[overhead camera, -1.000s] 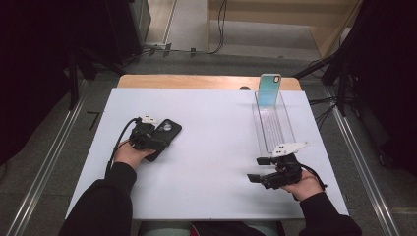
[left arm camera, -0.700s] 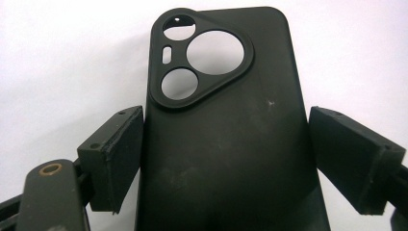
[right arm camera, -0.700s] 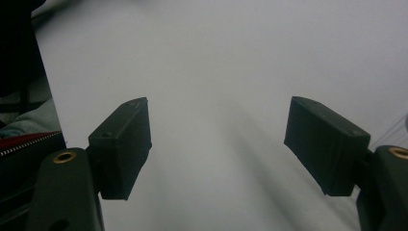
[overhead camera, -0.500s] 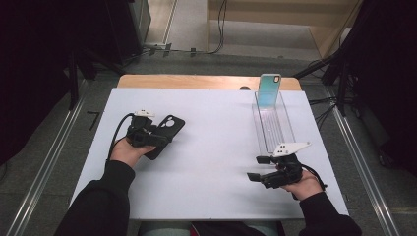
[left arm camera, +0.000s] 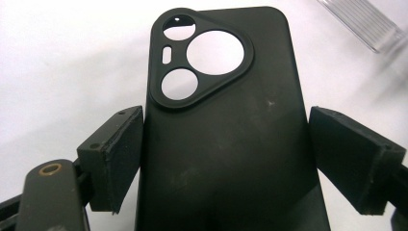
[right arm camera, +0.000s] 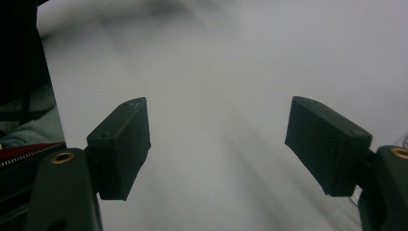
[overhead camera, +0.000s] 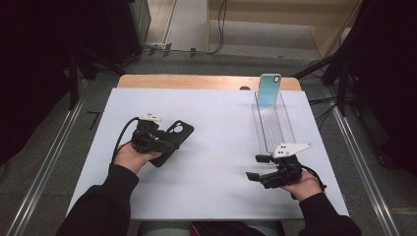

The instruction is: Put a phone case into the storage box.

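Table [overhead camera: 216,147], white-topped and the biggest thing in the high view, carries everything here, with a wooden strip showing along its far edge. At its far right stands a long clear plastic rack [overhead camera: 273,125], and a light blue phone case [overhead camera: 269,90] leans upright in the rack's far end. On the table's left side lies a black phone case [overhead camera: 173,141], back up, its far end with the camera cut-outs pointing away from the person.

The left gripper [left arm camera: 223,159] is set around this black case: in the left gripper view the case runs up between the two pads, the left pad touching or almost touching its edge and the right pad standing just clear, so the jaws are apart and not clamped. The case's near end is cut off by the bottom of that view, and in the high view the hand and gripper body cover its near half.

The right gripper [right arm camera: 216,144] is held low over bare table near the right front, jaws wide apart with nothing between them; its view is blurred.

No brand or writing can be read on either case.
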`<action>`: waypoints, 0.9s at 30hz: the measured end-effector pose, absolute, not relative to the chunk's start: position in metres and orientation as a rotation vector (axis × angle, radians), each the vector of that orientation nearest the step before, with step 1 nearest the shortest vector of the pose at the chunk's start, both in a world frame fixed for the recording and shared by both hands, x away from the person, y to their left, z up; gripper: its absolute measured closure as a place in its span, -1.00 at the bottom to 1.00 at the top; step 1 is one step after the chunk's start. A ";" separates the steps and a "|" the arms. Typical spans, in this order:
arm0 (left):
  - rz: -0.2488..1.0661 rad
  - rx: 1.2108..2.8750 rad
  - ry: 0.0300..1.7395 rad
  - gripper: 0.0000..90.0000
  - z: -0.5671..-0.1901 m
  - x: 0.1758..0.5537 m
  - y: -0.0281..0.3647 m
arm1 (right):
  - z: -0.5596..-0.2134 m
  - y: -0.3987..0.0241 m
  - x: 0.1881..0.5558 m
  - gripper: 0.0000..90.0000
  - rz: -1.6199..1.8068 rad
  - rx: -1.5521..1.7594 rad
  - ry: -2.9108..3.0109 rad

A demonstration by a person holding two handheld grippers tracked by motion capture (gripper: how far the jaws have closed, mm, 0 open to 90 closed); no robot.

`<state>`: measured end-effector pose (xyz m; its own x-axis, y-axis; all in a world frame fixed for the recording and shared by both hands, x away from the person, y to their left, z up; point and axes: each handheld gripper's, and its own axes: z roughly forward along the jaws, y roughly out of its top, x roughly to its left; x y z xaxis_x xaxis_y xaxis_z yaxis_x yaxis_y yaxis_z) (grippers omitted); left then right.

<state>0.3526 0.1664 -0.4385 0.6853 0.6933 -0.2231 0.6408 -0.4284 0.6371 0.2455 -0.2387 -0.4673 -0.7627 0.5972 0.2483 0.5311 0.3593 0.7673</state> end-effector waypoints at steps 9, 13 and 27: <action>0.070 2.148 1.015 -0.66 -0.435 0.334 0.160 | -0.465 -0.235 0.244 -0.56 1.378 1.064 2.532; 0.057 2.142 1.016 -0.66 -0.435 0.327 0.157 | -0.462 -0.234 0.245 -0.57 1.368 1.083 2.531; 0.051 2.076 1.042 -0.66 -0.439 0.307 0.142 | -0.452 -0.228 0.250 -0.60 1.391 1.274 2.505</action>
<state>0.3068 0.1416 -0.4388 0.6603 0.6909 -0.2943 0.6588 -0.3448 0.6686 0.2496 -0.2282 -0.4523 -0.6698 0.6518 0.3557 0.6464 0.2760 0.7113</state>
